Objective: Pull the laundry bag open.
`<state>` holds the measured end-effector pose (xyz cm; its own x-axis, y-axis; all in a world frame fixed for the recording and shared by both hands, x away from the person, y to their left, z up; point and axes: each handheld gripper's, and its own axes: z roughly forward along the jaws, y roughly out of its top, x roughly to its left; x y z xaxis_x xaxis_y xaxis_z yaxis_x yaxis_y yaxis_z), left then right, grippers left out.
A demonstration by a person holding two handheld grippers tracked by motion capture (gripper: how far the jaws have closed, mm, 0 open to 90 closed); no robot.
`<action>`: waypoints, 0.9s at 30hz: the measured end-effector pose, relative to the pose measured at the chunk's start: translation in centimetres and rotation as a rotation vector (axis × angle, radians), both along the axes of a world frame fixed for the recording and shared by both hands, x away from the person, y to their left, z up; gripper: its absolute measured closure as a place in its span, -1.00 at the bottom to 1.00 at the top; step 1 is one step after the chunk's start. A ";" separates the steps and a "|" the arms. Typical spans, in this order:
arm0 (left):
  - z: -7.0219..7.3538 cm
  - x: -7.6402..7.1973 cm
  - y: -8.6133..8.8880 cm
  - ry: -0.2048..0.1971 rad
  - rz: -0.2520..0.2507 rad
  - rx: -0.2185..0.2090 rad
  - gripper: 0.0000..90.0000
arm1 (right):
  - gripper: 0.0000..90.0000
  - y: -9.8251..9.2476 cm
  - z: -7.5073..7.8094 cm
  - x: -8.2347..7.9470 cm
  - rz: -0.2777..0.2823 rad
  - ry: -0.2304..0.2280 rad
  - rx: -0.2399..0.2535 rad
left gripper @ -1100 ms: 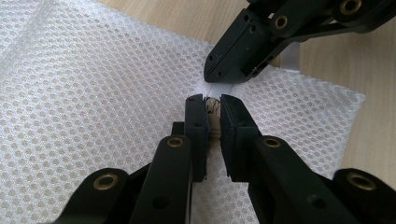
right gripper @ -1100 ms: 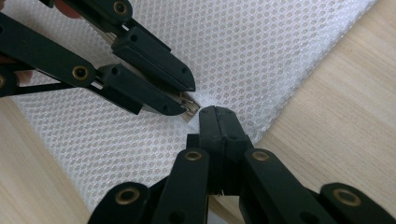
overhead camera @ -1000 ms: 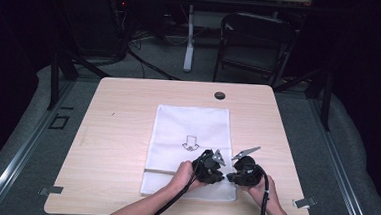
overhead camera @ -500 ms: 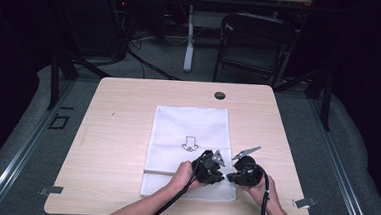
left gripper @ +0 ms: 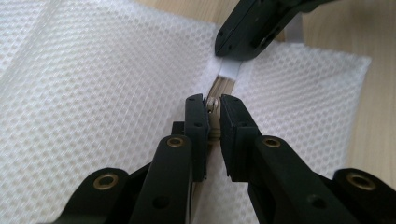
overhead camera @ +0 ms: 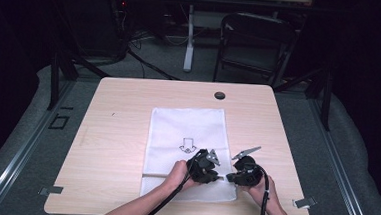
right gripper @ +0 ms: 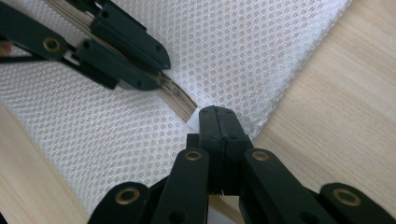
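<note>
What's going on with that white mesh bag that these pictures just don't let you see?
- High view: the zipper end, covered by both grippers and hands.
- Left gripper view: the zipper slider, mostly hidden between the left gripper jaws.
- Right gripper view: the bag edge under the right gripper.
- Bag's arrow print: too small.

A white mesh fabric bag [right gripper: 224, 51] is pinched at its zip end between the right gripper [right gripper: 217, 113] jaws; the left gripper [right gripper: 156, 70] is seen beyond them, on the zip.
</note>
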<state>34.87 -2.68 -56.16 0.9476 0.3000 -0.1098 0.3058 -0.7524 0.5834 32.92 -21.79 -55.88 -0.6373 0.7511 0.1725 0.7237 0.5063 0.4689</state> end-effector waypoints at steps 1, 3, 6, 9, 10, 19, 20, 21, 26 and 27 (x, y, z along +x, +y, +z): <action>0.0 0.1 0.1 0.006 0.002 -0.007 0.82 | 1.00 0.0 0.1 0.0 -0.002 0.009 -0.008; 0.0 -0.1 0.0 -0.003 -0.001 0.000 0.82 | 1.00 0.2 0.1 0.0 -0.006 0.009 -0.001; 0.0 0.2 0.1 0.006 -0.006 -0.005 0.82 | 1.00 0.3 0.2 -0.1 -0.004 0.004 -0.025; 0.0 0.3 0.1 0.013 -0.016 0.001 0.81 | 1.00 0.4 0.2 0.0 -0.010 0.010 -0.024; 0.0 0.4 0.0 0.015 -0.017 0.003 0.81 | 1.00 0.5 0.2 -0.1 -0.012 0.012 -0.028; 0.0 0.3 -0.1 0.022 -0.033 0.003 0.81 | 1.00 1.2 0.3 -0.6 -0.026 0.011 -0.055; -0.1 0.3 -0.1 0.019 -0.033 0.002 0.81 | 1.00 1.1 0.6 -0.4 0.009 0.022 -0.092; -0.1 0.3 -0.1 0.020 -0.033 0.002 0.81 | 1.00 1.2 0.6 -0.5 0.014 0.014 -0.087; -0.2 0.2 0.0 0.033 -0.013 -0.009 0.81 | 1.00 1.6 0.7 -0.6 0.039 -0.014 -0.070; -0.1 0.2 0.0 0.031 -0.009 -0.004 0.81 | 1.00 1.7 0.5 -0.6 0.040 -0.018 -0.083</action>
